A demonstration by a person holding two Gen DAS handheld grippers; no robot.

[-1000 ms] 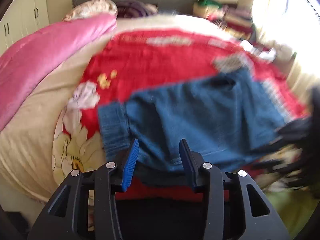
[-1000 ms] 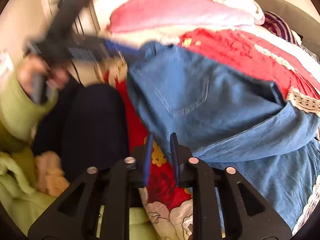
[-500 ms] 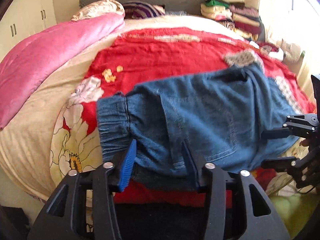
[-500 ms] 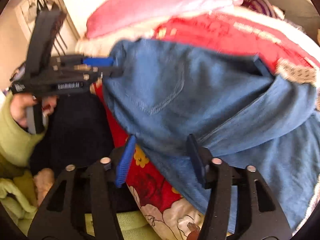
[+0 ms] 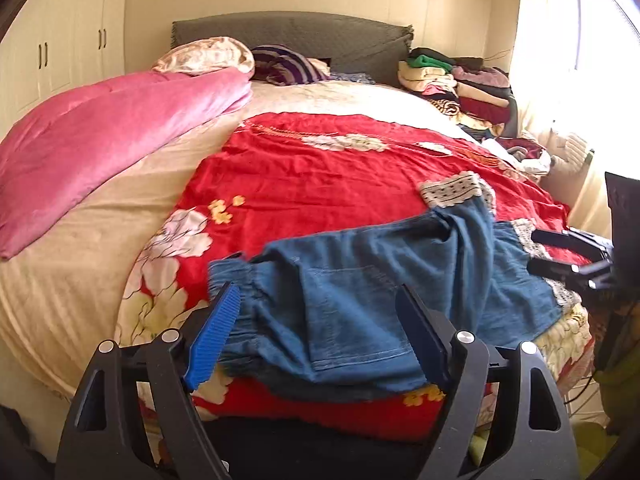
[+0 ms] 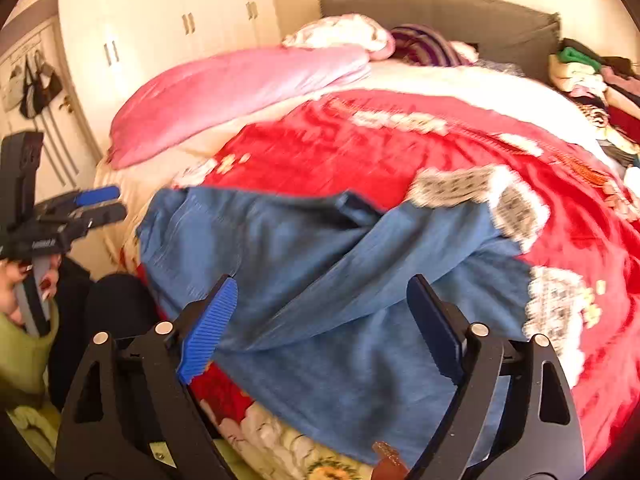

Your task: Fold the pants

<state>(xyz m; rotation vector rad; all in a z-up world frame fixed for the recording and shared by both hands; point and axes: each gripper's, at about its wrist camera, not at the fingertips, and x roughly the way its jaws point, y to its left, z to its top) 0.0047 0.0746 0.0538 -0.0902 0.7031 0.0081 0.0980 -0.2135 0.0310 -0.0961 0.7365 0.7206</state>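
Note:
Blue denim pants [image 5: 360,280] with white lace hems [image 5: 452,188] lie folded across the near edge of a red floral bedspread [image 5: 304,168]. My left gripper [image 5: 316,300] hovers over their elastic waist end. Its jaws are opening wide and its pads press on nothing. In the right wrist view the pants [image 6: 320,260] spread out under my right gripper [image 6: 322,284]. Its jaws are opening too, clear of the denim. Each gripper shows in the other view: the right gripper [image 5: 568,256] at the far right, the left gripper [image 6: 96,204] at the far left, held by a hand [image 6: 24,280].
A pink quilt [image 5: 112,136] lies along the bed's left side, with pillows [image 5: 208,56] at a grey headboard [image 5: 292,36]. Stacked folded clothes [image 5: 456,84] sit at the back right by a bright window. Wardrobe doors [image 6: 168,24] stand on the left.
Both grippers have gone from nearly shut on the denim edge to wide open, letting it go. They have drawn back and up; the pants now rest on the bed.

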